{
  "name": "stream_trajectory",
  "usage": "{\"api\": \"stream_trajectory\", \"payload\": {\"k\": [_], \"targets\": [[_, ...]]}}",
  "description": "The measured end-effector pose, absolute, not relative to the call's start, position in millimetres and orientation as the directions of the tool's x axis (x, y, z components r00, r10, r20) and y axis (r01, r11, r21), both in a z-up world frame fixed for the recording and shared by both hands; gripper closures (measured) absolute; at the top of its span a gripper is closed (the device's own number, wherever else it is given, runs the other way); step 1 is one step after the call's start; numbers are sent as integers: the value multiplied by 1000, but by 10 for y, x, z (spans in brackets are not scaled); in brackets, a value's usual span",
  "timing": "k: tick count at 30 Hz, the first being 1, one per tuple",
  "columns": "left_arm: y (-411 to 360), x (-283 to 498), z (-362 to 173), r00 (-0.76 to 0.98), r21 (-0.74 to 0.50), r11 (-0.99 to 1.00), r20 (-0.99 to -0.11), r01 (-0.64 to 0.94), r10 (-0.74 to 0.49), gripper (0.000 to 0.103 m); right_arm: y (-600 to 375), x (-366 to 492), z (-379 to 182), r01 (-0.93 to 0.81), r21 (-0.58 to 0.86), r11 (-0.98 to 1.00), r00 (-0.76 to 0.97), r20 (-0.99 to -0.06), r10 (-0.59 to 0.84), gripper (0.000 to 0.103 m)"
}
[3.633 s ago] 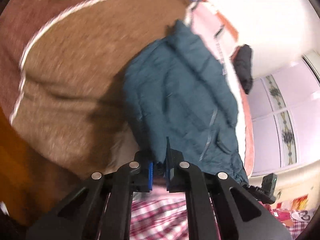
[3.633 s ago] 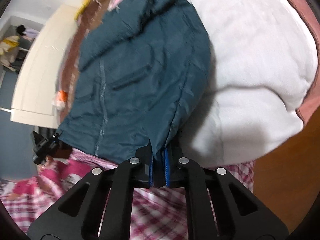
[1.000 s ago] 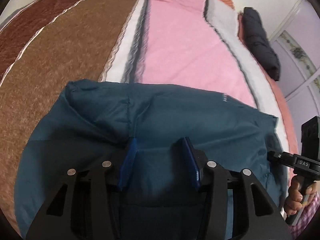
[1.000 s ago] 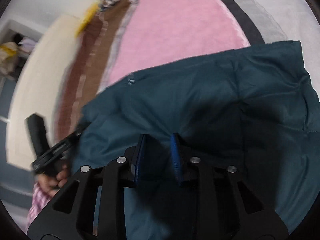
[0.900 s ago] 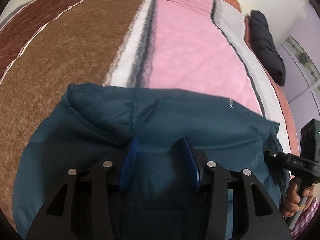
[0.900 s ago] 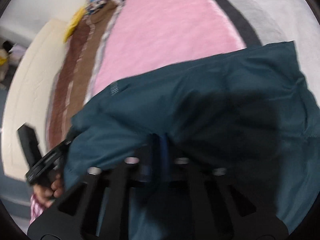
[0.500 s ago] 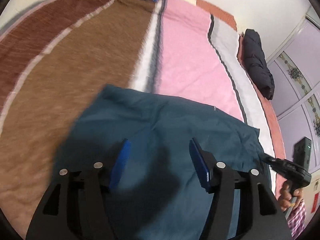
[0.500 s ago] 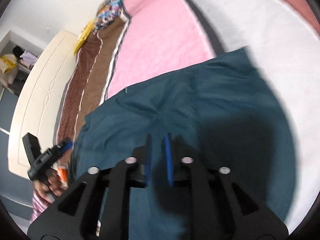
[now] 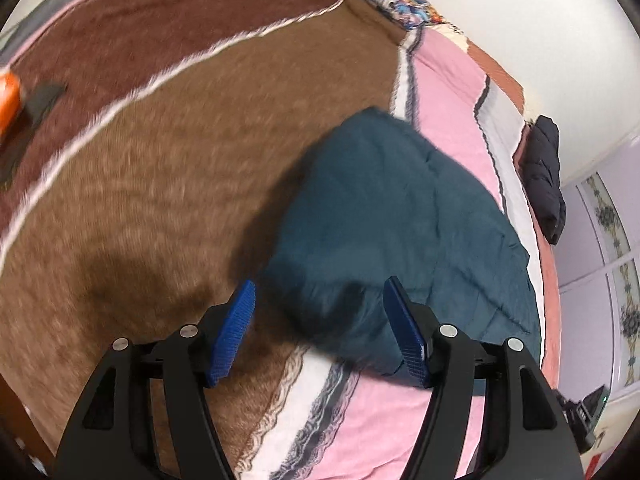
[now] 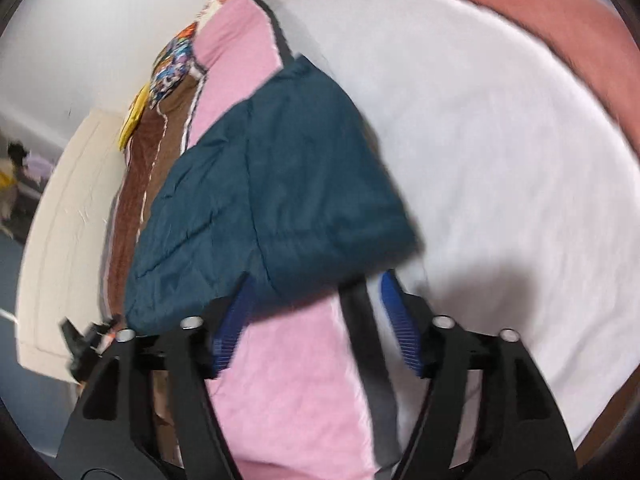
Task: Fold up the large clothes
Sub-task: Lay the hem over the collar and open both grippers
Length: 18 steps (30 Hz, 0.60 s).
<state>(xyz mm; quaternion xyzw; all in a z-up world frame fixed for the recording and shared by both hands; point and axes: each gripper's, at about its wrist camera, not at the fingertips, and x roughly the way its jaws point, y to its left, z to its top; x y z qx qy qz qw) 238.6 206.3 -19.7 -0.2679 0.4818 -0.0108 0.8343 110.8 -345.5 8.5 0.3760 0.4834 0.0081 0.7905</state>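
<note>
- Left wrist view: the left gripper (image 9: 318,330) has its blue pads spread wide and holds nothing; the near corner of the teal jacket (image 9: 400,232) lies between and just beyond the fingertips, apart from both pads as far as I can tell
- Taking the jacket as landmark, it lies folded into a compact slab on the striped blanket (image 9: 160,180), straddling the white stripe between the brown band on its left and the pink band on its right; its long axis runs away from the gripper, tilted to the right
- A dark garment (image 9: 544,176) sits well beyond the jacket's far right edge, near the wall
- Right wrist view: the right gripper (image 10: 316,320) is also parted and empty; the jacket (image 10: 272,184) lies ahead and to the left, its near edge covering the tip of the left pad in this view, though contact is unclear through motion blur
- From the jacket, the pink band runs toward the camera and the white band spreads to its right
- Judgement: both grippers sit about equally near the jacket's near edge, so any further fold or smoothing would start from that edge, pushing along the long axis
</note>
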Motion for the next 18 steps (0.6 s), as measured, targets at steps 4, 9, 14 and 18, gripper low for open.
{"api": "stream_trajectory", "payload": {"k": [4, 9, 14, 18], "targets": [[1988, 2441, -395, 523, -535, 801, -779, -269, -345, 38, -3511, 1087, -55, 405, 690, 600, 546, -709, 447, 26], [1880, 2644, -530, 519, -517, 804, -792, -292, -321, 26, -3457, 1287, -249, 472, 693, 544, 543, -715, 440, 25], [1850, 2788, -683, 493, -519, 792, -806, -320, -328, 30, -3461, 1471, -463, 515, 699, 495, 566, -712, 417, 38], [1823, 2752, -592, 523, -541, 788, -780, -292, -342, 71, -3552, 1592, -570, 508, 741, 439, 591, -671, 448, 76]]}}
